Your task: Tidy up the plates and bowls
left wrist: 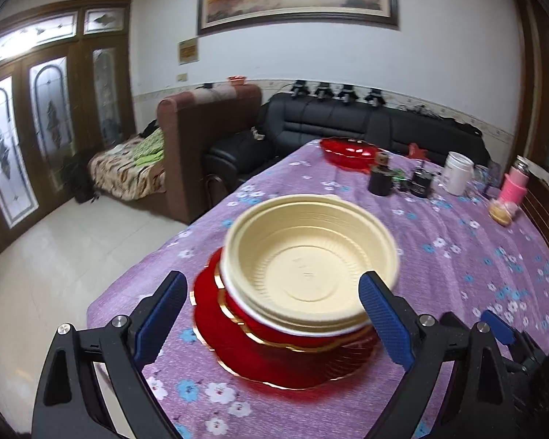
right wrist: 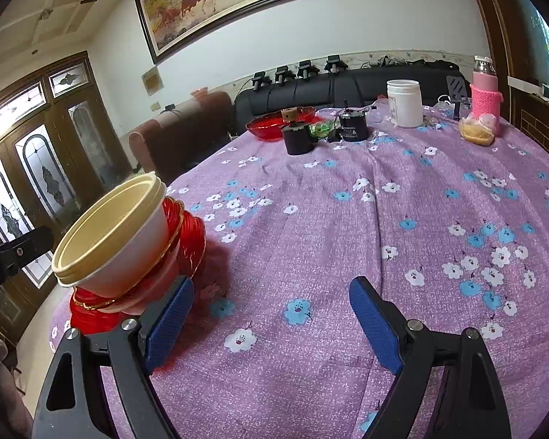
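Observation:
A stack of cream bowls (left wrist: 311, 259) sits nested on red gold-rimmed plates (left wrist: 274, 358) on the purple flowered tablecloth (left wrist: 457, 256). My left gripper (left wrist: 274, 314) is open, its blue fingers on either side of the stack's near part, holding nothing. In the right wrist view the same cream bowls (right wrist: 117, 234) and red plates (right wrist: 190, 234) stand at the left. My right gripper (right wrist: 271, 318) is open and empty over bare cloth, just right of the stack. A red glass dish (left wrist: 347, 152) sits at the table's far end, also in the right wrist view (right wrist: 274, 124).
At the far end stand a black cup (right wrist: 298, 139), a black jar (right wrist: 353, 124), a white canister (right wrist: 404, 102), a pink-sleeved bottle (right wrist: 486, 98) and a bun (right wrist: 475, 131). The table's left edge (left wrist: 146, 267) drops to the tiled floor. Sofas stand behind.

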`<state>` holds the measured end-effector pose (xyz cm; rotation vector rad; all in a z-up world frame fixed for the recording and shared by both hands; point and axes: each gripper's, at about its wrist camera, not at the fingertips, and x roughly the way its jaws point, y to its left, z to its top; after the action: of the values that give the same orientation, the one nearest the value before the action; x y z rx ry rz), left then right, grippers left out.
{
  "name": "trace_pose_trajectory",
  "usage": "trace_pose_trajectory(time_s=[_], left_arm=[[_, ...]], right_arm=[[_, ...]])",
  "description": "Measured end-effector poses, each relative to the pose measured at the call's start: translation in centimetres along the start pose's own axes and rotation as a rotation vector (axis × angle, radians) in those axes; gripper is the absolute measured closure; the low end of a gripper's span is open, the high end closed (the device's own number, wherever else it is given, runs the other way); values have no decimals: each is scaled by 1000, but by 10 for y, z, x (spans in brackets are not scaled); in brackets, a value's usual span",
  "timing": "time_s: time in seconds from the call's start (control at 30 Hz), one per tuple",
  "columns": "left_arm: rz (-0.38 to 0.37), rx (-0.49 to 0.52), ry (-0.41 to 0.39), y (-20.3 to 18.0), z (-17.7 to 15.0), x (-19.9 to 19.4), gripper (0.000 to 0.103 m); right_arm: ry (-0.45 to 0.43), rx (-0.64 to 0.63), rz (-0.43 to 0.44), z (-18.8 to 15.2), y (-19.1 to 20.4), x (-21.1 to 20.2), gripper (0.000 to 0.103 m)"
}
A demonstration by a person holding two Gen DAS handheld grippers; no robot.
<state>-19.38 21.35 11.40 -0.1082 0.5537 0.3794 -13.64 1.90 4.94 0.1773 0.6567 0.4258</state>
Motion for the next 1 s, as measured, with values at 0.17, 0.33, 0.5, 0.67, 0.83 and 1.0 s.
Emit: trace_pose_trajectory(time_s=[0.17,0.33,0.5,0.67,0.83,1.0], left_arm=[[37,86,-24,-25,-2,7,8],[77,138,11,-41,-6,24,8],[46,104,4,-38,-5,19,8],[36,61,-101,-25,2,-5,8],[96,-22,-186,6,7,-23,5],[165,-79,-186,42,5,-29,4]], right_arm=[[-1,40,13,-1,-9,1,13],[-16,91,44,-2,-18,-3,12],[-14,85,57,-2,-16,-2,12],[-7,86,64,-2,-16,-1,12],[-10,94,67,-3,-18,-1,12],[3,80,65,-2,-16,0,12]])
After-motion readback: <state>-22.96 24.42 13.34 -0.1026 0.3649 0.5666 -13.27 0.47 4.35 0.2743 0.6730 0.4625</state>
